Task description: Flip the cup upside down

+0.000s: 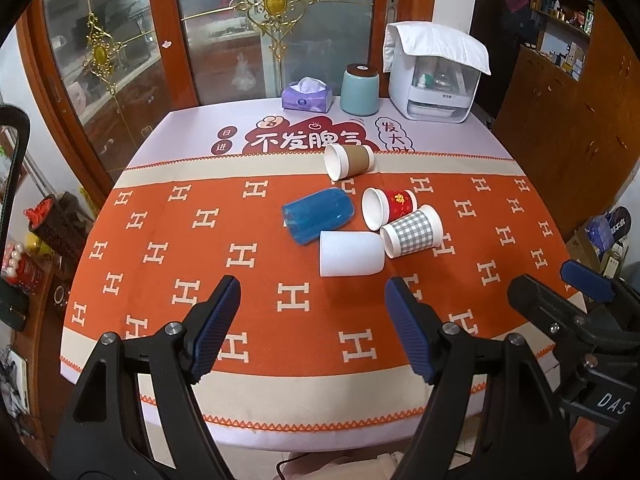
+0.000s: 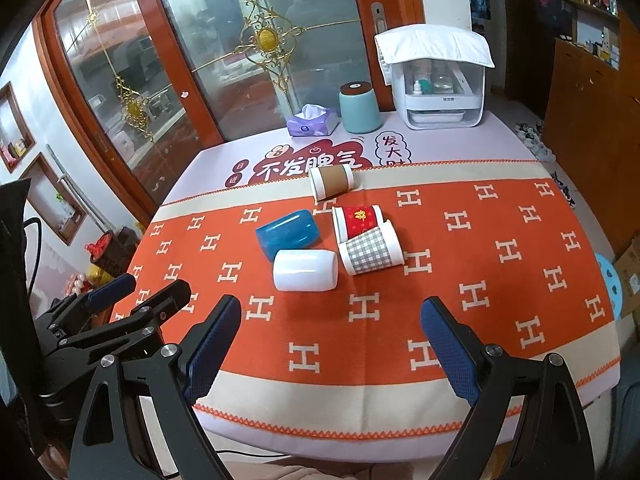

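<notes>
Where the orange cloth point(image 1: 160, 264) with its pale H marks covers the near part of the table, two grippers hang above its front edge, and each holds nothing. The left gripper point(image 1: 312, 320) has its blue-padded fingers spread wide apart; the right gripper point(image 2: 332, 340) is spread just as wide, and it also shows at the right edge of the left wrist view.

Beyond them, near the middle of the cloth, five cups lie on their sides in a loose cluster. Nearest is one white cup point(image 1: 351, 254), its mouth turned left. Just behind it to the left lies one blue translucent cup point(image 1: 318, 216), touching or nearly touching the white one. To the right lies one grey checked paper cup point(image 1: 412, 231), its rim against the white cup. Behind that, touching it, lies one red paper cup point(image 1: 390, 207). Farther back, apart from the rest at the edge of the orange band, lies one brown-sleeved paper cup point(image 1: 349, 160).

At the far edge stand three things in a row: one purple tissue box point(image 1: 307, 96), one teal canister point(image 1: 360, 89) with a dark lid, and one white appliance point(image 1: 434, 80) with a white cloth draped over its top.
</notes>
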